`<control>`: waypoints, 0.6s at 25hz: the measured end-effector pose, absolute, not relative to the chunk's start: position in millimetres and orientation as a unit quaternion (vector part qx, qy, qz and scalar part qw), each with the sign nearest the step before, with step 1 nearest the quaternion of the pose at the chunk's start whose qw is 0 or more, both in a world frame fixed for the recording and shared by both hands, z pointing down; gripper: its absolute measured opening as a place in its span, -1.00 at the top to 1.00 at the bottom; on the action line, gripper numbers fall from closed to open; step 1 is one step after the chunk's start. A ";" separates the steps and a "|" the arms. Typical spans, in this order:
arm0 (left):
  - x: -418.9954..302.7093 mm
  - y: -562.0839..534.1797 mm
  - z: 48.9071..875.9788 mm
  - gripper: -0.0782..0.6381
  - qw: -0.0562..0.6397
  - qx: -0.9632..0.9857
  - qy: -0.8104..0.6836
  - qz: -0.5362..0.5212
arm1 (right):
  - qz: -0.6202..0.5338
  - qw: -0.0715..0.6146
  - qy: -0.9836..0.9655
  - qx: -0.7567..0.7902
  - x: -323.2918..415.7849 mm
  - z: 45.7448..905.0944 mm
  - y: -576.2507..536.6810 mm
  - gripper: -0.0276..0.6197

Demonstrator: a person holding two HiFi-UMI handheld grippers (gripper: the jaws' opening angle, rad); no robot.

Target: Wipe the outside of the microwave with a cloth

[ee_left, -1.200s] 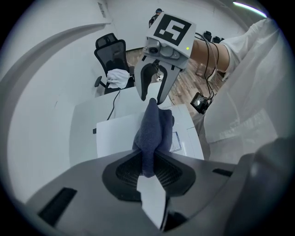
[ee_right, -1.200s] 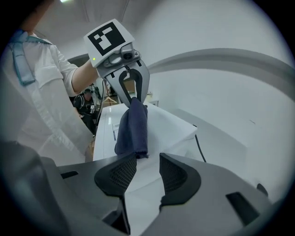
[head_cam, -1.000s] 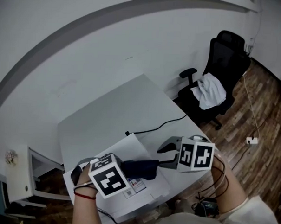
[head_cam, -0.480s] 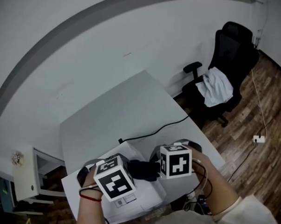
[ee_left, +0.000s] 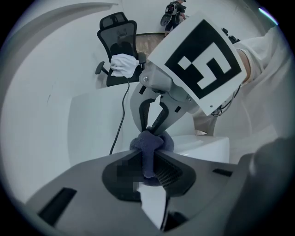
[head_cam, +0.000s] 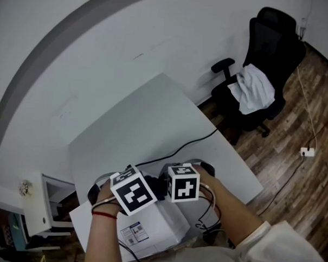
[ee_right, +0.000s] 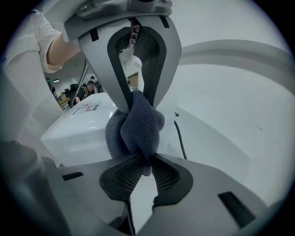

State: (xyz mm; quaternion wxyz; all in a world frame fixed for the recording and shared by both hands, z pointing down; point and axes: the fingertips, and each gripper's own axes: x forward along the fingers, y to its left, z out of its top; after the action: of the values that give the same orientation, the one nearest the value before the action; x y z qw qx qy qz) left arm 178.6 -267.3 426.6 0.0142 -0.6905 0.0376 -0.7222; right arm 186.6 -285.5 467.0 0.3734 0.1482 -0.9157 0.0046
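A dark blue cloth [ee_left: 150, 144] hangs bunched above the white microwave [head_cam: 151, 230], gripped from both sides. My left gripper [ee_left: 150, 167] points down and is shut on one end of the cloth. My right gripper [ee_right: 144, 167] comes in at a slant from the other side. Its jaws have just been closing, and their pads now pinch a tip of the cloth [ee_right: 138, 129]. In the head view the two marker cubes sit side by side over the microwave's top, and only a sliver of cloth [head_cam: 160, 186] shows between them.
The microwave stands at the near corner of a white table [head_cam: 137, 126]; a black cable [head_cam: 179, 150] runs across the tabletop behind it. A black office chair [head_cam: 270, 56] with a white garment [head_cam: 255, 91] stands at the right. A small white cabinet [head_cam: 33, 203] stands at the left.
The right gripper, open and apart from the cloth a second ago, has come in beside the left one and closed on the cloth. Both hands have shifted over the microwave.
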 end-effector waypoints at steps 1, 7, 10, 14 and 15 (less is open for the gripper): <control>178.3 -270.1 430.5 0.59 0.007 -0.688 0.040 -0.725 | 0.002 0.366 -0.918 0.152 184.8 470.8 -290.3 0.68; 183.6 -277.5 434.0 0.58 -0.006 -0.691 0.033 -0.722 | -0.003 0.330 -0.937 0.117 171.7 481.9 -300.6 0.68; 183.5 -276.6 434.3 0.58 0.001 -0.698 0.021 -0.716 | 0.002 0.320 -0.944 0.085 165.6 487.7 -297.5 0.68; 181.8 -270.7 438.7 0.58 0.003 -0.703 0.008 -0.711 | -0.028 0.324 -0.945 0.044 161.8 488.1 -293.7 0.68; 181.2 -270.2 438.8 0.58 0.007 -0.701 0.005 -0.713 | -0.032 0.326 -0.944 0.035 161.3 487.7 -294.3 0.68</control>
State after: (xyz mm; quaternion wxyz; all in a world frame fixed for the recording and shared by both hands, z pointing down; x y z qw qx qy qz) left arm 181.2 -270.2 438.8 0.0066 -0.7007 0.0053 -0.7134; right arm 161.3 -294.3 487.7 0.3259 0.0354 -0.9442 -0.0321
